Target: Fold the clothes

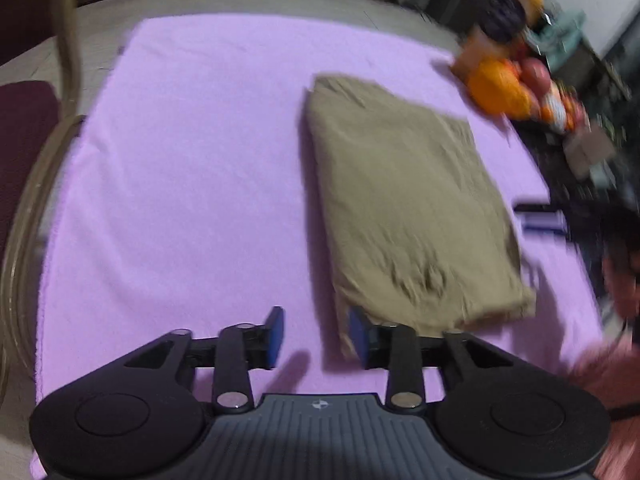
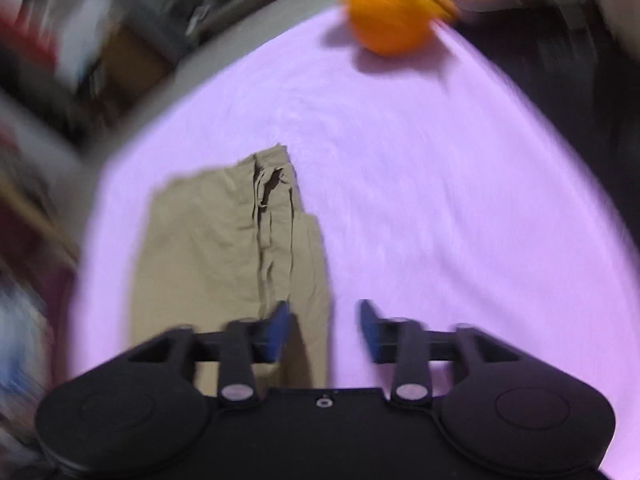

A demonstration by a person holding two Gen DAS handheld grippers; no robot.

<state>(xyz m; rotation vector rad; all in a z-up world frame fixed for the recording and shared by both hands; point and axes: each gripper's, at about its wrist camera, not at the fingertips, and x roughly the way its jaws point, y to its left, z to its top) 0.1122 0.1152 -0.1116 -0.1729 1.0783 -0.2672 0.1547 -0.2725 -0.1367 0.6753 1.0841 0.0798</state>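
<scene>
khaki trousers (image 1: 404, 208) folded into creased rectangle on fuzzy lilac towel (image 1: 192, 168).

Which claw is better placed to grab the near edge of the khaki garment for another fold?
Probably the left claw: open, empty, with the khaki garment's near corner beside one finger. The right claw, also open, hangs mostly over the purple cloth.

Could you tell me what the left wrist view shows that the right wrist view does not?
Only the left wrist view shows a chair at the table's left edge, a dark flat object on the cloth's right side, and the left tool, open and empty. Only the right wrist view shows the right tool, also open and empty, and a seam running down the garment. Both show the folded tan garment on the lilac cloth and an orange round object.
</scene>
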